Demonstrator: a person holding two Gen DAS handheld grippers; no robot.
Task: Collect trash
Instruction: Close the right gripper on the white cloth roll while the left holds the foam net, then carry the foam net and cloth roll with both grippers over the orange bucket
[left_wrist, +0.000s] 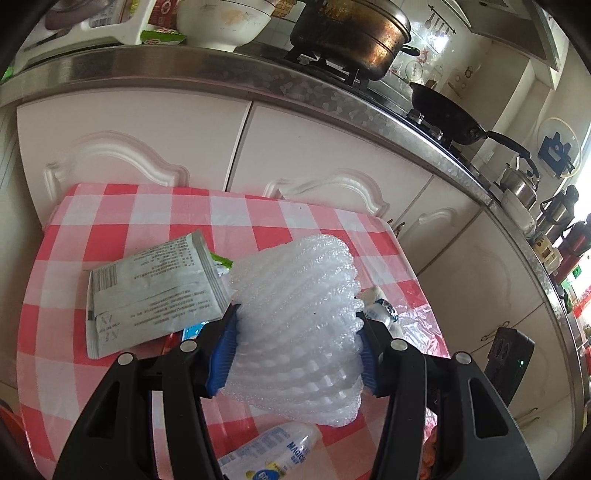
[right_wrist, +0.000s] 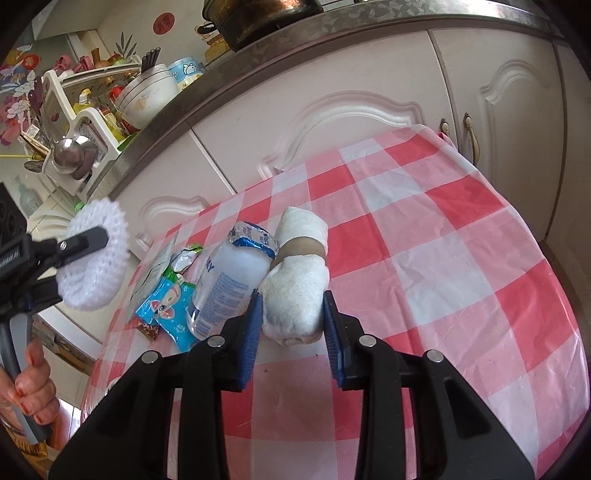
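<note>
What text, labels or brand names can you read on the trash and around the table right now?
"MAGIC", partly cut off, on the clear bottle at the table's near edge.
"AY", end of a word, on the crushed bottle.
Grey sachet: barcode and fine print, too small to read.
Blue snack wrapper: cartoon only, no legible words.

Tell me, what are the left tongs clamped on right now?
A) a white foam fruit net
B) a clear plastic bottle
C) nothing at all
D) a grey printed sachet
A: the left tongs have their blue pads pressed against both sides of the white foam fruit net, lifted above the checked tablecloth, while the bottle and sachet lie on it.
</note>
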